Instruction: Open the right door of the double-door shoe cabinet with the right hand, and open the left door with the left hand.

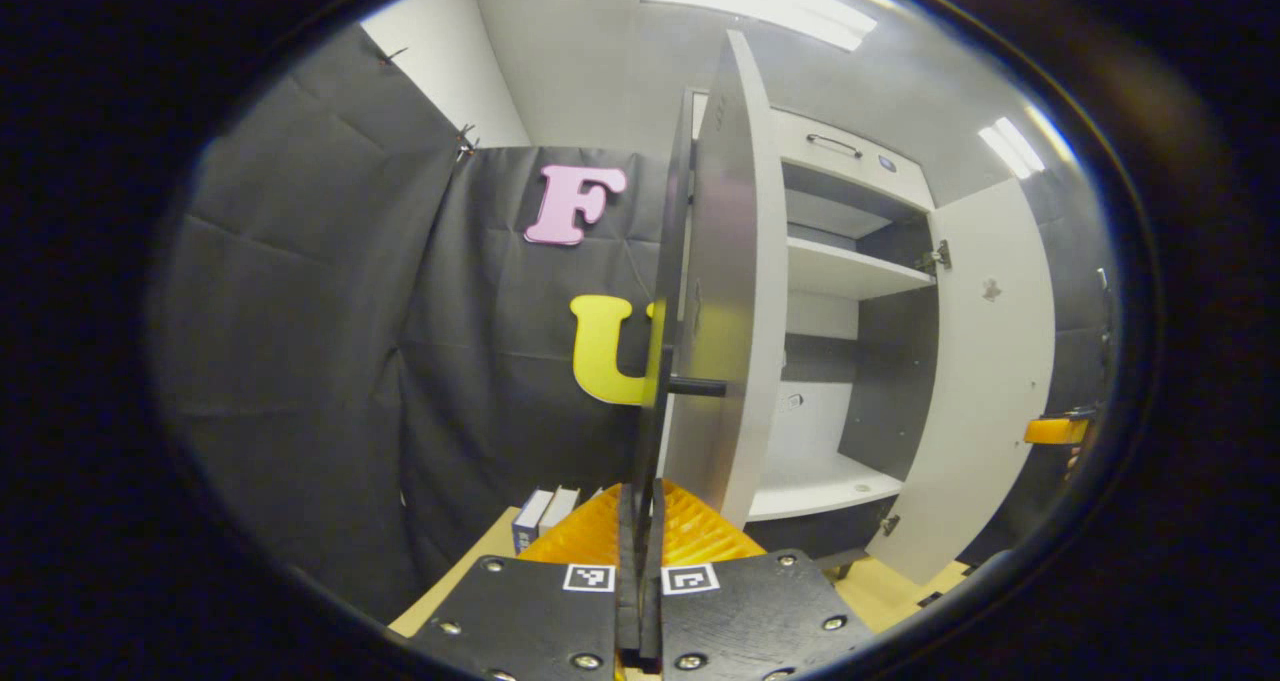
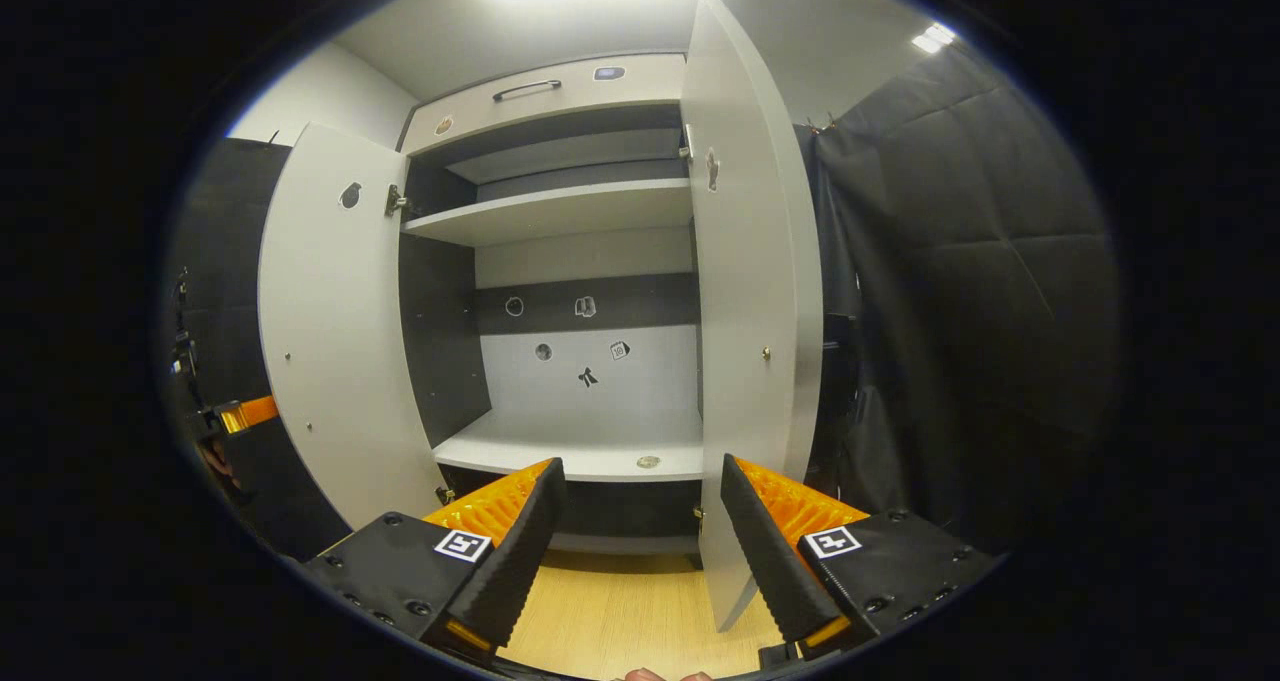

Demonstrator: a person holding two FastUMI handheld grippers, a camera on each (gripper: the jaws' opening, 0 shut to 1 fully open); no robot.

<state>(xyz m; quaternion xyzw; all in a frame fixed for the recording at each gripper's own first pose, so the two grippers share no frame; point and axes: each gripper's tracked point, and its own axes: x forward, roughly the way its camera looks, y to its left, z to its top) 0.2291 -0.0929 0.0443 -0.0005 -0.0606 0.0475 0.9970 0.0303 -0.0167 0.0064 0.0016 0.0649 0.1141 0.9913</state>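
Note:
The white double-door shoe cabinet (image 2: 560,211) stands with both doors swung out. In the left gripper view the left door (image 1: 725,291) is seen almost edge-on. Its long dark handle bar (image 1: 668,291) runs down into my left gripper (image 1: 640,521), whose orange fingers are shut on it. The right door (image 1: 990,361) hangs open farther off, with the right gripper (image 1: 1058,429) beside it. In the right gripper view my right gripper (image 2: 645,541) is open and holds nothing, just in front of the right door (image 2: 750,261). The left door (image 2: 330,341) stands open at the left, with the left gripper (image 2: 243,414) behind it.
Inside the cabinet are a white upper shelf (image 2: 550,213) and a white bottom shelf (image 2: 570,456), both bare. A drawer with a dark handle (image 2: 527,88) tops the cabinet. A few books (image 1: 545,514) stand on the light wooden floor (image 2: 620,611) by the black cloth wall.

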